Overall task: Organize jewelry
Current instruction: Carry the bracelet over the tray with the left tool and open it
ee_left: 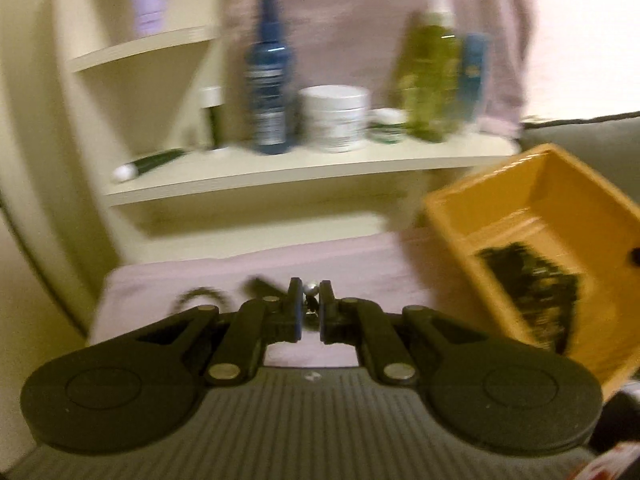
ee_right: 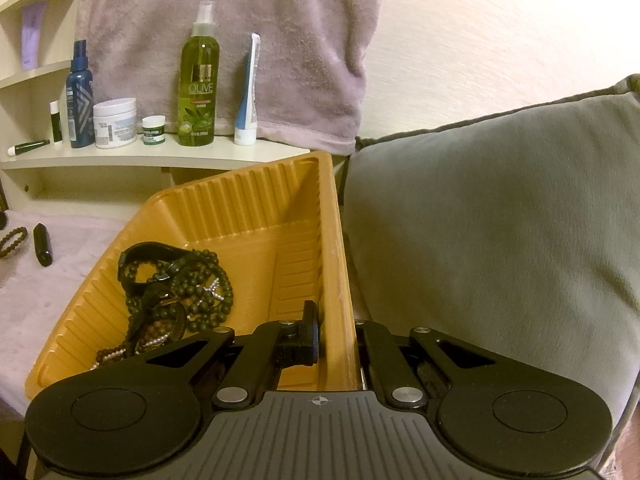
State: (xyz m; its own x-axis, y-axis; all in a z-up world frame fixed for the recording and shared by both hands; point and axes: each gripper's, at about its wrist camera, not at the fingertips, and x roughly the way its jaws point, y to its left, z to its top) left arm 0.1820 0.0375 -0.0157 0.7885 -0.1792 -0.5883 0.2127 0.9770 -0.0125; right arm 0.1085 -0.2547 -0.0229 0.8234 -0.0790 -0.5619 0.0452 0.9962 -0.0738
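Observation:
My left gripper (ee_left: 310,307) is shut on a small silver jewelry piece (ee_left: 310,289) and holds it above the pink cloth (ee_left: 360,272). The view is blurred. A bead bracelet (ee_left: 198,294) and a dark item (ee_left: 260,285) lie on the cloth just left of it. The orange tray (ee_left: 536,200) stands tilted at the right with a dark jewelry pile (ee_left: 532,284) inside. My right gripper (ee_right: 338,338) is shut on the orange tray's right wall (ee_right: 338,280), one finger inside and one outside. The jewelry pile (ee_right: 176,292) of beads and bands lies in the tray's left part.
A white shelf (ee_right: 160,154) behind holds a blue bottle (ee_right: 80,96), a white jar (ee_right: 115,122), a green spray bottle (ee_right: 198,76) and a tube (ee_right: 247,96). A grey cushion (ee_right: 500,220) sits right of the tray. A bracelet (ee_right: 14,238) and black clip (ee_right: 42,244) lie on the cloth.

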